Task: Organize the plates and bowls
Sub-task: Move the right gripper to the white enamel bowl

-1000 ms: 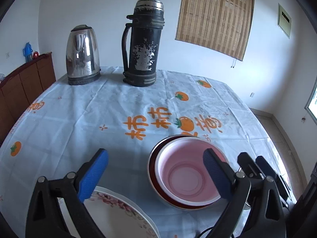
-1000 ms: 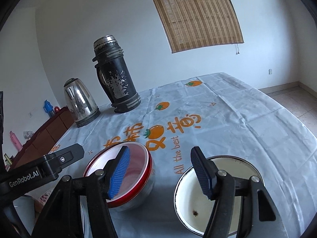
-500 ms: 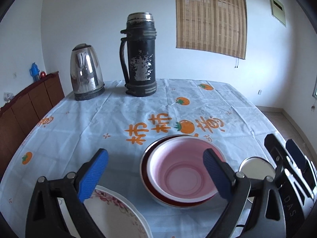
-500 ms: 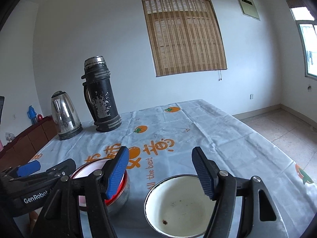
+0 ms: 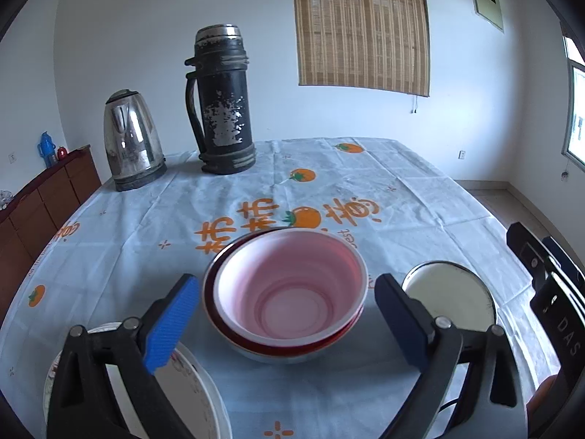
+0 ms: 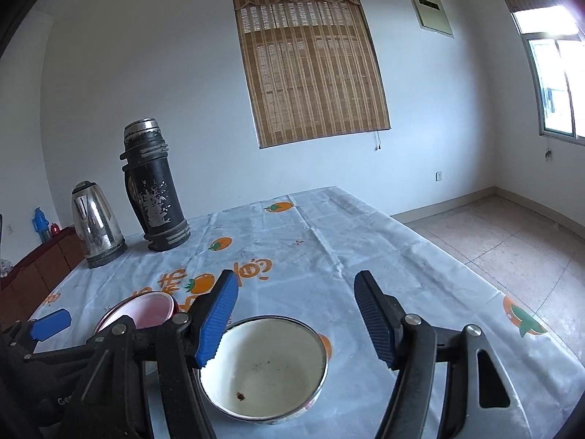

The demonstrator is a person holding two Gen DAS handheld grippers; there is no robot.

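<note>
Pink bowl (image 5: pixel 289 292) between parted left tongs (image 5: pixel 285 322), white bowl (image 5: pixel 451 298) beside.

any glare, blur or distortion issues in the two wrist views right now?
Left wrist: heavy fisheye bending with dark corners; sharp overall; window reflections glint on the kettle; the left tool frames the pink bowl. Right wrist: the side window is blown out with a flare in the top right corner; the white bowl below the right tool stays crisp.
</note>
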